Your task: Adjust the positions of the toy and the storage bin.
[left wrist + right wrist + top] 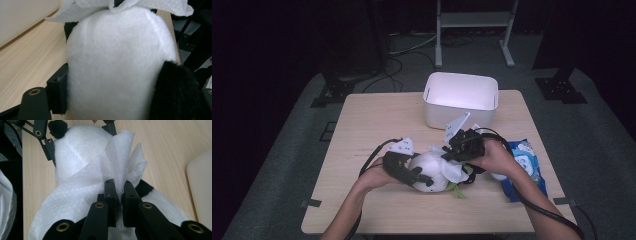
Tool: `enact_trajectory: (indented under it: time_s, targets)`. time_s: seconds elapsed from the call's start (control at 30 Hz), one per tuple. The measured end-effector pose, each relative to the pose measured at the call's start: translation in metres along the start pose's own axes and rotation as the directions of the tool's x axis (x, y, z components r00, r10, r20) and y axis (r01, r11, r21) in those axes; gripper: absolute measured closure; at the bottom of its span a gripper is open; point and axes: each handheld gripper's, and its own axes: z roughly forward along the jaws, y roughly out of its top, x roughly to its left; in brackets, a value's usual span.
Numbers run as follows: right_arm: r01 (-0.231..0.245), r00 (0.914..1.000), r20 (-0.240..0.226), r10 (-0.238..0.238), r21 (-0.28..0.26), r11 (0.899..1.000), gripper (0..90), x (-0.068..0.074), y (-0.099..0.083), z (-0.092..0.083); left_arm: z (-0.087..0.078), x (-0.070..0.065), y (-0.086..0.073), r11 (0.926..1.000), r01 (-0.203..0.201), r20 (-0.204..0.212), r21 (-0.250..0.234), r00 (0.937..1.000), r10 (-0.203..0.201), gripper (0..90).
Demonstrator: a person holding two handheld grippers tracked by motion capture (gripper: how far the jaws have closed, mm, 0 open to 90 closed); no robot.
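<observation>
A white plush toy with black ears (432,170) lies on the wooden table (377,120). My left gripper (419,179) is shut on it from the left; in the left gripper view the plush toy (117,62) bulges between the jaws, and one pad (58,93) presses into the fur. My right gripper (118,185) is shut on a bunched white wipe (82,187) that drapes over the plush toy (80,142). From above, the right gripper (452,150) sits over the toy's right end with the wipe (455,171) beneath it.
A white rectangular bin (460,100) stands at the back of the table. A blue wipe packet (524,167) lies to the right, partly under the right hand. A small green piece (457,191) pokes out below the toy. Bare tabletop lies left and front.
</observation>
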Motion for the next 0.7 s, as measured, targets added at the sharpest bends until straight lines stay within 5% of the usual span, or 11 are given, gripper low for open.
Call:
enact_trajectory:
  time_s: [0.27,0.7]
  targets:
    - [0.007,0.9999,-0.014,-0.007,0.011,1.000,83.2,0.002,-0.002,0.006,0.007,0.004,-0.018,0.9987,-0.005,0.026,-0.051,0.9996,0.007,8.1]
    - [0.022,0.9997,-0.009,-0.022,0.017,1.000,83.2,0.003,0.002,0.009,0.000,0.012,-0.034,0.9949,0.008,0.069,-0.100,0.9976,-0.001,7.3]
